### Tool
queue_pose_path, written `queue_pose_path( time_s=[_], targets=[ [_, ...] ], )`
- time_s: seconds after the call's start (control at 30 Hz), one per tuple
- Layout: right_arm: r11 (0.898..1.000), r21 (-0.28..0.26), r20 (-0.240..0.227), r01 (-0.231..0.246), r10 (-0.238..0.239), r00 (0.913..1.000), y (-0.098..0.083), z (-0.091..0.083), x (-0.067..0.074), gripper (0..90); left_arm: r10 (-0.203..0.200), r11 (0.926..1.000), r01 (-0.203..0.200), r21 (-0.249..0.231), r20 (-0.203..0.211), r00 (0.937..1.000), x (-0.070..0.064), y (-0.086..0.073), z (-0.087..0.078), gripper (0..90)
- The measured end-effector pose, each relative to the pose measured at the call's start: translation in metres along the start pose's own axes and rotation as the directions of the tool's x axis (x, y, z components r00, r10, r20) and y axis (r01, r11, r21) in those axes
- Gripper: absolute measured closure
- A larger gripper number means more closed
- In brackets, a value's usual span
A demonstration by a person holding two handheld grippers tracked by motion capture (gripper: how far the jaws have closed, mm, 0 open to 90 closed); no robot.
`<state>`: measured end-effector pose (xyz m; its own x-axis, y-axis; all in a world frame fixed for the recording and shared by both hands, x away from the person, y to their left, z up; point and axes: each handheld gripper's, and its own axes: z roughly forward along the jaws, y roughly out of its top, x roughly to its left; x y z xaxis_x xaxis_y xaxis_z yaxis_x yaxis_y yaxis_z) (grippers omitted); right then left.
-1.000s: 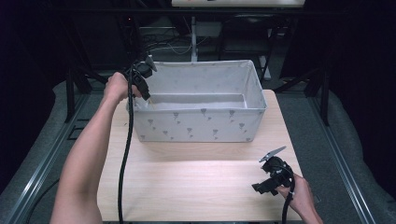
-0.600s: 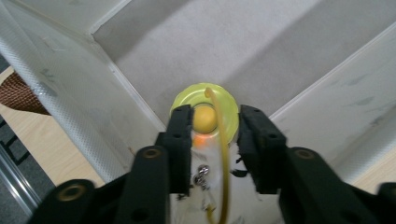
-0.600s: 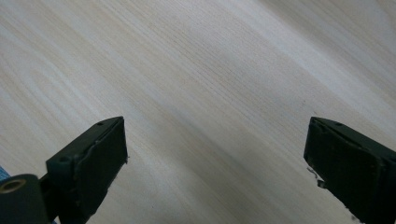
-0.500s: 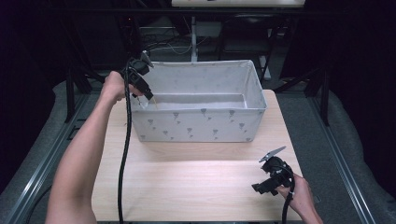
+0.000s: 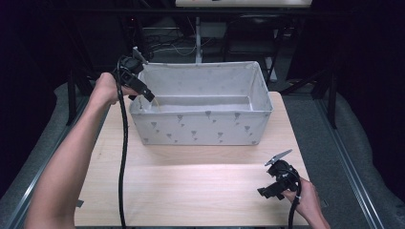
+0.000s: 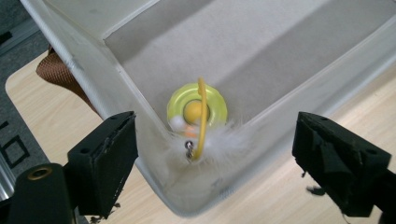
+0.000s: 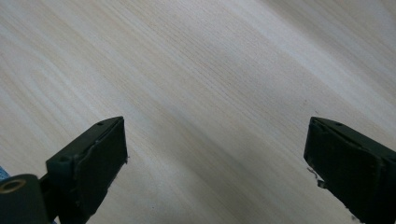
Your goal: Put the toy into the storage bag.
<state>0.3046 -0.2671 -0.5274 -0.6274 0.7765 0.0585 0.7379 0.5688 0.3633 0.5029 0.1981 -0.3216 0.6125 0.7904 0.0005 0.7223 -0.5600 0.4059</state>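
A yellow toy, a disc with a ball, a thin yellow stick and white feathers, lies inside a white fabric bin, tight in its corner. My left gripper hovers over that corner with its jaws wide apart, holding nothing. From the high view the left gripper reaches over the near left corner of the bin. At the table's front right, my right gripper rests low, and the right gripper is open over bare wood.
The bin has a grey pattern and stands at the back of the light wooden table. Something brown lies outside the bin by its wall. Dark stands and cables fill the space behind the table.
The left hand has shifted slightly at the bin's corner. The right gripper has stayed where it was.
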Motion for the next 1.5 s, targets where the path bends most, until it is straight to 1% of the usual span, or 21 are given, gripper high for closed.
queue_pose_path(
  time_s=[0.1, 0.13, 0.3, 0.37, 0.5, 0.53, 0.57, 0.6, 0.63, 0.67, 0.7, 0.77, 0.87, 1.0, 1.03, 1.1, 1.13, 1.2, 1.3, 1.43, 1.5],
  targets=[
    [1.0, -0.005, -0.011, -0.003, 0.003, 0.9999, 0.0, 0.0, 0.001, 5.5, 0.002, 0.9999, -0.002, -0.011, -0.002, 1.0, -0.003, -0.008, -0.008, 11.9],
    [1.0, 0.004, -0.003, 0.003, -0.003, 1.0, 0.001, 0.0, 0.001, 5.5, -0.001, 0.9999, 0.001, -0.014, -0.004, 1.0, -0.004, -0.011, -0.011, 11.7],
    [1.0, 0.005, 0.0, 0.003, -0.003, 1.0, 0.001, 0.0, 0.002, 5.5, 0.019, 0.9998, -0.019, -0.01, -0.007, 0.9998, -0.012, -0.03, -0.023, 9.9],
    [1.0, 0.005, -0.001, 0.003, -0.003, 1.0, 0.001, 0.0, 0.002, 5.5, 0.023, 0.9997, -0.023, -0.008, -0.006, 0.9997, -0.014, -0.033, -0.024, 8.6],
    [1.0, 0.014, -0.001, 0.003, -0.003, 1.0, 0.001, 0.0, 0.002, 5.5, 0.051, 0.9987, -0.051, 0.007, -0.011, 0.9987, -0.021, -0.048, -0.028, 7.3],
    [1.0, 0.014, -0.009, 0.002, -0.002, 1.0, 0.001, 0.0, 0.002, 5.5, 0.056, 0.9984, -0.056, 0.007, -0.013, 0.9984, -0.024, -0.055, -0.028, 4.7],
    [1.0, 0.014, -0.009, 0.002, -0.002, 1.0, 0.001, 0.0, 0.002, 5.5, 0.056, 0.9984, -0.056, 0.007, -0.013, 0.9984, -0.024, -0.055, -0.028, 4.3],
    [1.0, 0.017, 0.007, 0.009, -0.009, 0.9999, 0.001, 0.0, 0.003, 5.5, 0.064, 0.9979, -0.063, 0.013, -0.016, 0.9979, -0.028, -0.062, -0.027, 3.9],
    [1.0, 0.017, 0.007, 0.009, -0.009, 0.9999, 0.001, 0.0, 0.003, 5.5, 0.064, 0.9979, -0.063, 0.013, -0.016, 0.9979, -0.028, -0.062, -0.027, 3.3],
    [1.0, 0.001, -0.008, -0.004, 0.004, 1.0, 0.001, 0.001, 0.004, 5.5, 0.072, 0.9973, -0.072, 0.014, -0.014, 0.9973, -0.031, -0.069, -0.026, 2.8],
    [1.0, 0.001, -0.008, -0.004, 0.004, 1.0, 0.001, 0.001, 0.004, 5.5, 0.072, 0.9973, -0.072, 0.014, -0.014, 0.9973, -0.031, -0.069, -0.026, 2.5],
    [1.0, -0.004, -0.007, -0.011, 0.011, 0.9999, 0.001, 0.001, 0.004, 5.5, 0.084, 0.9962, -0.084, 0.021, -0.011, 0.9964, -0.037, -0.079, -0.023, 1.4],
    [1.0, 0.008, -0.002, -0.002, 0.002, 1.0, 0.001, 0.001, 0.004, 5.5, 0.093, 0.9955, -0.092, 0.022, -0.011, 0.9956, -0.041, -0.087, -0.021, 0.8],
    [1.0, 0.009, -0.003, 0.0, 0.0, 1.0, 0.001, 0.001, 0.004, 5.5, 0.106, 0.9939, -0.106, 0.031, 0.0, 0.9944, -0.049, -0.104, -0.012, 0.2],
    [1.0, 0.009, -0.003, 0.0, 0.0, 1.0, 0.001, 0.001, 0.004, 5.5, 0.106, 0.9939, -0.106, 0.031, 0.0, 0.9944, -0.049, -0.104, -0.012, 0.1],
    [1.0, 0.009, -0.001, 0.0, 0.0, 1.0, 0.001, 0.001, 0.004, 5.6, 0.104, 0.9942, -0.104, 0.026, 0.005, 0.9946, -0.053, -0.113, -0.007, 0.1],
    [1.0, -0.007, -0.001, -0.013, 0.013, 0.9999, 0.0, 0.002, 0.005, 5.6, 0.109, 0.9936, -0.109, 0.031, 0.005, 0.994, -0.055, -0.116, -0.005, 0.1],
    [1.0, -0.006, 0.0, -0.013, 0.013, 0.9999, 0.0, 0.002, 0.005, 5.6, 0.108, 0.9937, -0.108, 0.032, 0.007, 0.9942, -0.056, -0.12, -0.003, 0.1],
    [1.0, 0.012, 0.002, 0.003, -0.003, 1.0, 0.001, 0.001, 0.004, 5.6, 0.112, 0.9928, -0.113, 0.041, 0.017, 0.9936, -0.061, -0.133, 0.007, 0.0],
    [1.0, -0.004, 0.001, -0.014, 0.014, 0.9999, 0.0, 0.002, 0.005, 5.6, 0.11, 0.993, -0.111, 0.042, 0.018, 0.9938, -0.065, -0.143, 0.014, 0.0],
    [1.0, -0.004, 0.007, -0.012, 0.012, 0.9999, 0.001, 0.002, 0.005, 5.6, 0.103, 0.9938, -0.104, 0.039, 0.024, 0.9944, -0.067, -0.153, 0.021, 0.0]
  ],
)
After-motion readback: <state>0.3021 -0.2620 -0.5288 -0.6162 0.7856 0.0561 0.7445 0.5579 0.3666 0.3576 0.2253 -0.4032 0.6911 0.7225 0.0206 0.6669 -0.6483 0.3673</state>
